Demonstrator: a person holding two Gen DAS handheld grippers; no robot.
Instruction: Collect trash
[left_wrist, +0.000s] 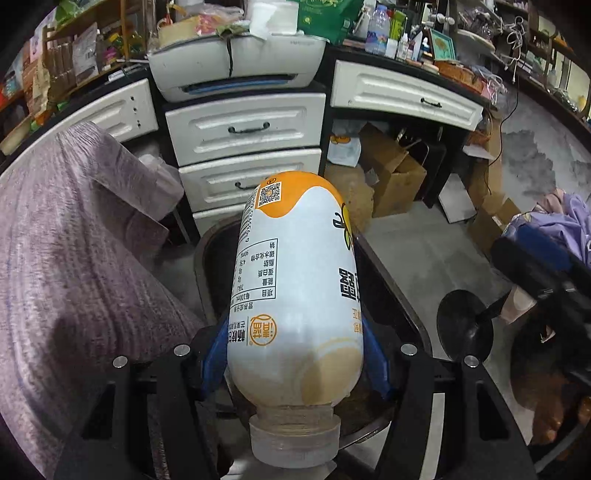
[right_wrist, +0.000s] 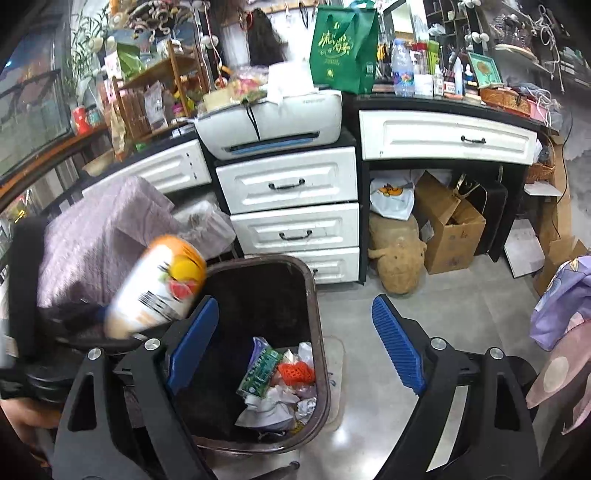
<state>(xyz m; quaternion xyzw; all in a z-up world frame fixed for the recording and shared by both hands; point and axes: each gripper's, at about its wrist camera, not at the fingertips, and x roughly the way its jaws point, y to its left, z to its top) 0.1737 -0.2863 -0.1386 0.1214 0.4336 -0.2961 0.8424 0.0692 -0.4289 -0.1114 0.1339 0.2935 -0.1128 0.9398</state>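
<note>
A smooth, rounded white-and-orange drink bottle (left_wrist: 295, 295) sits clenched between the left gripper's (left_wrist: 295, 354) blue ribbed pads, cap nearest the camera, over the dark rounded-rectangle trash bin (right_wrist: 321, 354). The bin holds crumpled paper (right_wrist: 273, 406) and a green carton (right_wrist: 260, 373). Above it, the right gripper (right_wrist: 295, 343) gapes wide, empty.

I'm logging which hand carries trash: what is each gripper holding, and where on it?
The left gripper clamps the bottle by its lower body near the neck; the right gripper holds nothing.
</note>
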